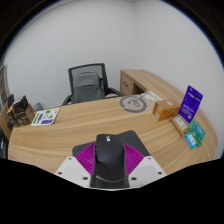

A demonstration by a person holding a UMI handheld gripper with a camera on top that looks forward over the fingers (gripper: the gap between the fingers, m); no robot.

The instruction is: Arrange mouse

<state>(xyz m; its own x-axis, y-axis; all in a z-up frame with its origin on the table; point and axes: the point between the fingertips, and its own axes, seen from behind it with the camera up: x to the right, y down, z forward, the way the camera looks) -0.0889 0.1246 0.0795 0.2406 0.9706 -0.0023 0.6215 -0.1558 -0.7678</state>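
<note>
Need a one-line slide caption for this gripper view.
Gripper with a black mouse between its pink-padded fingers, over a curved wooden desk, an office chair beyond.

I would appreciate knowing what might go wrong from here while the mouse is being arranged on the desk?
The mouse sits between the tool fingers, its rounded shell against the pads, so it could slip or twist if the hold is loose. It may also land crooked on the mouse pad just ahead, or overshoot toward the cable beyond.
</note>
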